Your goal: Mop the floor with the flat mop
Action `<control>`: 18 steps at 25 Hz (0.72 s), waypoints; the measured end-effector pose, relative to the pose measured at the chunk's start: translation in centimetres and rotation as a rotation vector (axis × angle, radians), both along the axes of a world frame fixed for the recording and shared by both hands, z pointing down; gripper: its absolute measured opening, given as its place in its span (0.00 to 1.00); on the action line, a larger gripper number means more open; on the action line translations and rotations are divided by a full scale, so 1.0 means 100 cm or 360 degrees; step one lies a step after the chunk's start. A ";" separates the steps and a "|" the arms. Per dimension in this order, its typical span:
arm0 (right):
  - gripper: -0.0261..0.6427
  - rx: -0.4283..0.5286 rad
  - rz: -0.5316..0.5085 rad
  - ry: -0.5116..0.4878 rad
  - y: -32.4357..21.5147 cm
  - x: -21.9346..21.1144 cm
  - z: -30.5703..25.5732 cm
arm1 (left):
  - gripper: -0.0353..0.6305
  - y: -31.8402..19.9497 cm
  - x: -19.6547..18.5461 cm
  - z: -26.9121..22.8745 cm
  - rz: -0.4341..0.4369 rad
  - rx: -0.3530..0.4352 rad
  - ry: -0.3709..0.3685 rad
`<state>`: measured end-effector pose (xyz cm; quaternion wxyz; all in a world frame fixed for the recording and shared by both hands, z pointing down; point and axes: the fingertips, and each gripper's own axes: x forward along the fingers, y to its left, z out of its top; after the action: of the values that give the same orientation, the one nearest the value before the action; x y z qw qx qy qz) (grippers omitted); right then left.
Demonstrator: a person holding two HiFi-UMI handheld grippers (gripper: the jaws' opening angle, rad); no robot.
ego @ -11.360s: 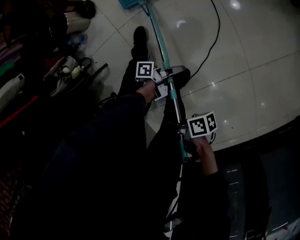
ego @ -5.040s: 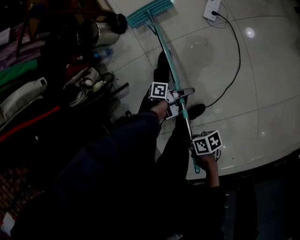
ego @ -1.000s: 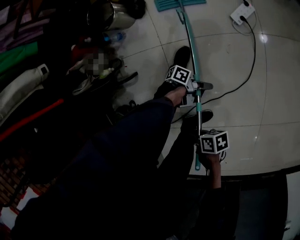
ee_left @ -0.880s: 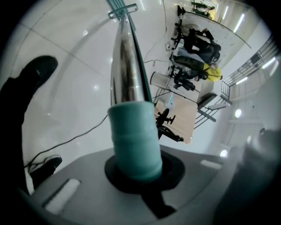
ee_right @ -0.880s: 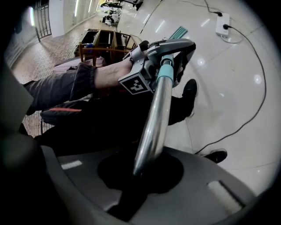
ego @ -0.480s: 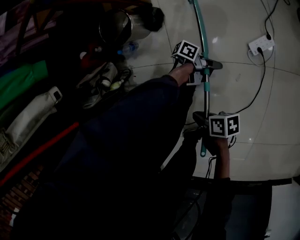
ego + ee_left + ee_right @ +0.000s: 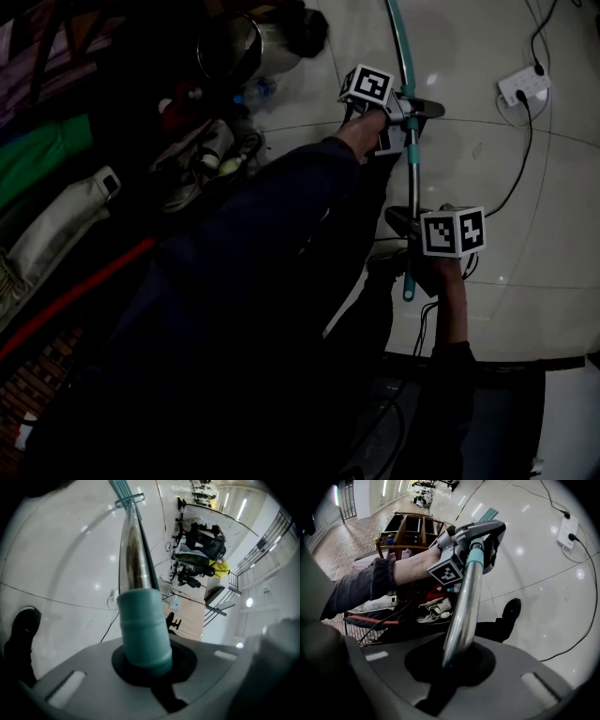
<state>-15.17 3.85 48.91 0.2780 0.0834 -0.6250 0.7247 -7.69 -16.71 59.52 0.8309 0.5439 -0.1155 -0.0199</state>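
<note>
The flat mop's pole runs from the top edge of the head view down between both hands; its teal end sticks out below the right hand. My left gripper is shut on the pole higher up, at a teal collar. The metal tube rises from there to the teal mop head on the pale floor. My right gripper is shut on the metal pole lower down. From there the left gripper shows ahead, with the mop head far beyond. The head view cuts off the mop head.
A white power strip with a black cable lies on the tiles at the right. A metal canister and a dark pile of bags and clutter fill the left. A black shoe stands beside the pole.
Over the last second the mop has gone forward and its head has left the top of the head view. Both grippers keep their hold on the pole.
</note>
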 end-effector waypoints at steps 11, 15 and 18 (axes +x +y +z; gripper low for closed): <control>0.09 0.0150 -0.0090 -0.0035 0.142 0.037 -0.046 | 0.05 0.125 0.024 -0.069 -0.0083 0.0185 0.0005; 0.08 0.0209 -0.0112 -0.0035 0.233 0.059 -0.057 | 0.05 0.213 0.045 -0.095 -0.0098 0.0206 0.0070; 0.08 0.0220 -0.0149 -0.0008 0.304 0.075 -0.061 | 0.05 0.283 0.058 -0.109 -0.0095 0.0159 0.0130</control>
<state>-7.68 34.30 42.77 0.3034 0.0712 -0.6774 0.6663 -1.84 11.62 48.59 0.8059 0.5797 -0.0963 -0.0725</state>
